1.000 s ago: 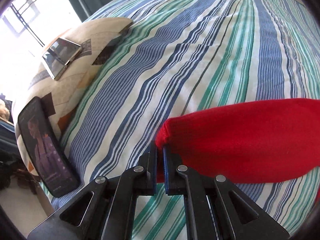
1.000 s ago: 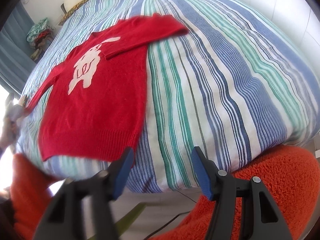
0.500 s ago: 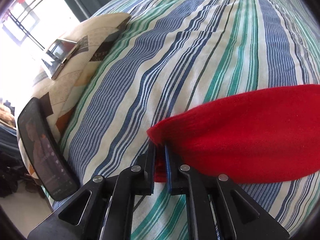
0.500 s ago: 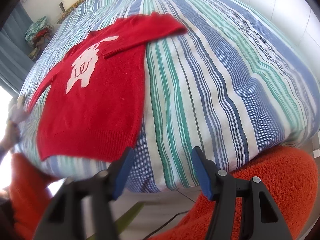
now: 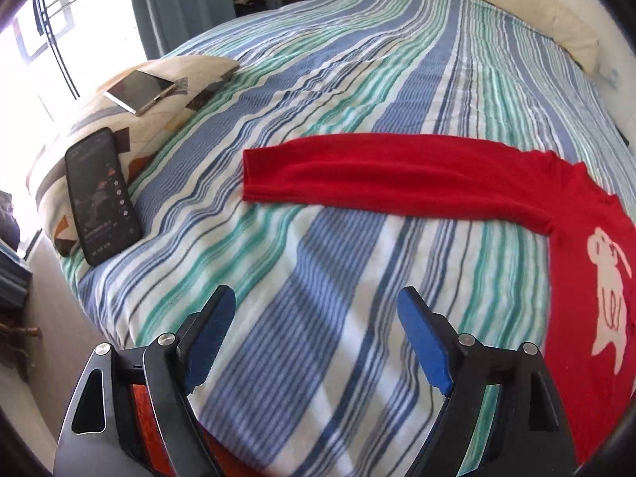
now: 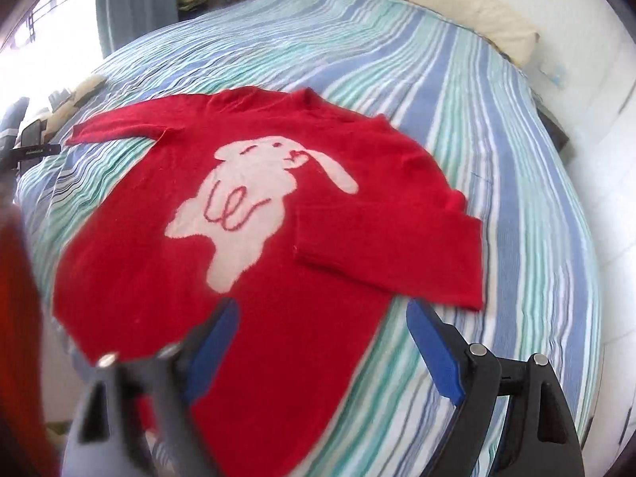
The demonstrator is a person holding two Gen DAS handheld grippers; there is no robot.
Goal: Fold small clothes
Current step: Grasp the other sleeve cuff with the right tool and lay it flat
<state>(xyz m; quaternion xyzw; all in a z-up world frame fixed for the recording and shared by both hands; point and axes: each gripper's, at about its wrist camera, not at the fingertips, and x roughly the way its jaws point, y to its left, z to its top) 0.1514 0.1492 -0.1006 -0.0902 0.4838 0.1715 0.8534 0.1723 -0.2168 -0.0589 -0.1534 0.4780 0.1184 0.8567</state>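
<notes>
The red sweater (image 6: 278, 214) lies flat on the bed (image 5: 357, 79). Both claws, left (image 5: 316, 342) and right (image 6: 322, 342), have just opened wide and hold nothing. Next, I think: fold the sleeve (image 5: 377, 175) stretched toward the pillow (image 5: 187, 75).

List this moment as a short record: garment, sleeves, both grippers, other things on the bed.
garment: red sweater with white rabbit, flat on striped bed
sleeves: one stretched out straight; other folded across the body
left gripper: just opened, holding nothing
right gripper: just opened wider, holding nothing
other: two phones on pillow
</notes>
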